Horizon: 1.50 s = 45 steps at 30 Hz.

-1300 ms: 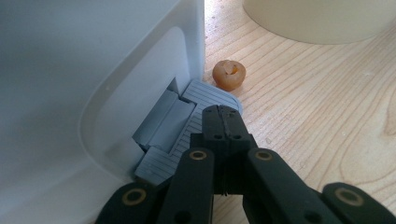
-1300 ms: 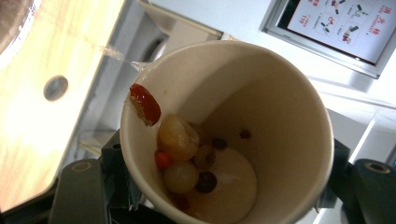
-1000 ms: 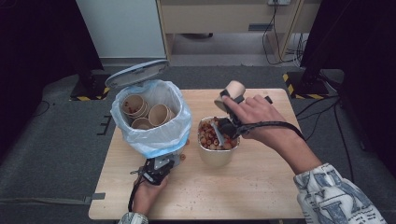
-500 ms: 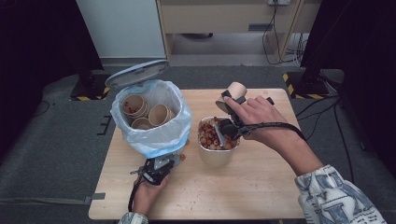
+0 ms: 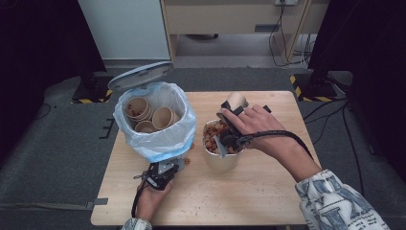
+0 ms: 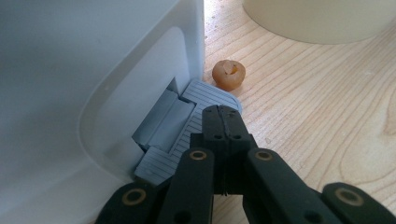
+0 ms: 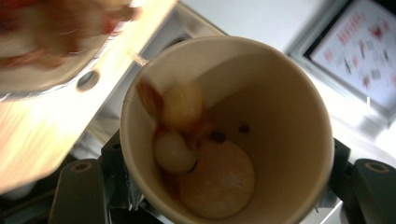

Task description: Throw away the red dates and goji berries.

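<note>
A white pedal bin (image 5: pixel 158 124) lined with a blue-white bag stands at the table's left with its lid (image 5: pixel 140 75) up, and several used paper cups lie inside. My left gripper (image 5: pixel 165 171) is at the bin's foot. Its jaws are shut with nothing between them, and the left gripper (image 6: pixel 225 116) tips rest on the grey pedal (image 6: pixel 205 95). My right gripper (image 5: pixel 229 122) is shut on a paper cup (image 5: pixel 235 102), which is tipped over a larger paper bowl (image 5: pixel 221 158) of food scraps. Inside the cup (image 7: pixel 280 107), food pieces (image 7: pixel 180 107) slide toward the rim, with the right gripper (image 7: pixel 224 186) on either side.
A small round brown food piece (image 6: pixel 229 74) lies on the wooden table (image 5: pixel 268 191) just past the pedal, between bin and bowl. The bowl's wall (image 6: pixel 317 21) stands close behind it. Cables and dark stands surround the table on the floor.
My right hand has sunk a little with the tipped cup, closer to the bowl. The left gripper has stayed on the pedal.
</note>
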Available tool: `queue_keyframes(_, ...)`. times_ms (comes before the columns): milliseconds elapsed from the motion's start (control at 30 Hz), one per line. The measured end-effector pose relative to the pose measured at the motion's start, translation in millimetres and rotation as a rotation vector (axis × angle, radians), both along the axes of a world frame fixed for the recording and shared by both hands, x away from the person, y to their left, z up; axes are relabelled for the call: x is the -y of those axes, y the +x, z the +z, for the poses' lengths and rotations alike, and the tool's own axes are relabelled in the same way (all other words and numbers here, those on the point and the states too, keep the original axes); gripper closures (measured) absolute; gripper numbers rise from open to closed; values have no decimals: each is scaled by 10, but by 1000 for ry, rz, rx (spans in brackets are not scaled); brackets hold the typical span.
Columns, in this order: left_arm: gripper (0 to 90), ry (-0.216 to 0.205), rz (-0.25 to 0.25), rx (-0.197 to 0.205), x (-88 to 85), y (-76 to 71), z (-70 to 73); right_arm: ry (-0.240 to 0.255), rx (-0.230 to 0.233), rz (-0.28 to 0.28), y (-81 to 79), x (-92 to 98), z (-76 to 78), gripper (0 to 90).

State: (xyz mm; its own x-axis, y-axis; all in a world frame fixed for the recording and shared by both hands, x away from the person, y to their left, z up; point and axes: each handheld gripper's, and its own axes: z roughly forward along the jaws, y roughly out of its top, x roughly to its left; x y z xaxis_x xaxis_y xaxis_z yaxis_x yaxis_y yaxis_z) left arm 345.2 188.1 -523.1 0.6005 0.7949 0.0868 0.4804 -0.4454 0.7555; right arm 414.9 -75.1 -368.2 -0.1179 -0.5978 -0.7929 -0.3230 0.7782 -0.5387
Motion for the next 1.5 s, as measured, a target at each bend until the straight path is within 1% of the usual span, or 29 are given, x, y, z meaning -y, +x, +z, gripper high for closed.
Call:
queue_keyframes(33, 900, -4, 1, 0, -2, 1, -1, 25, 11, 0, 17, -1, 39, 299)
queue_keyframes(67, 899, -6, 3, -1, -3, 0, -1, 43, 10, -3, 30, 9, 62, 299)
queue_keyframes(133, 900, -5, 5, 1, 2, -2, -2, 29, 13, -6, 38, 46, 74, 298)
queue_keyframes(167, 900, -5, 3, 0, 1, -1, -1, -2, 23, -3, 38, 61, 93, 298)
queue_keyframes(200, 899, -5, 2, 0, 0, 0, -1, 25, 21, -15, 32, 87, 91, 298)
queue_keyframes(233, 899, -4, 3, 0, 1, -1, -1, 36, 20, -20, 32, 107, 112, 298)
queue_keyframes(300, 899, -3, 7, 2, 7, -4, -2, 56, 13, -24, 39, 133, 148, 296)
queue_keyframes(400, 900, -4, 5, 2, 7, -3, -2, 74, -3, -30, 42, 169, 143, 294)
queue_keyframes(567, 899, -6, 5, 2, 3, -2, -3, 177, -33, -56, 75, 229, 171, 291)
queue_keyframes(633, 899, -6, 5, 2, 4, -3, -3, 217, -52, -59, 96, 253, 197, 290)
queue_keyframes(700, 899, -5, 5, 2, 4, -3, -3, 274, -79, -73, 116, 282, 219, 290)
queue_keyframes(767, 899, -4, 4, 2, 4, -3, -2, 319, -98, -93, 139, 311, 230, 290)
queue_keyframes(833, 899, -3, 4, 1, 3, -3, -2, 355, -118, -97, 162, 337, 233, 289)
queue_keyframes(967, 899, -2, 6, 2, 5, -4, -1, 409, -153, -117, 197, 385, 234, 288)
queue_keyframes(1067, 900, -3, 5, 3, 6, -4, -3, 477, -187, -129, 222, 431, 251, 288)
queue_keyframes(1367, 899, -5, 4, 3, 5, -4, -4, 601, -252, -159, 276, 554, 283, 286)
queue_keyframes(1433, 899, -6, 4, 3, 5, -4, -3, 634, -274, -172, 287, 581, 276, 286)
queue_keyframes(1500, 899, -6, 4, 2, 4, -3, -3, 652, -294, -180, 306, 611, 263, 286)
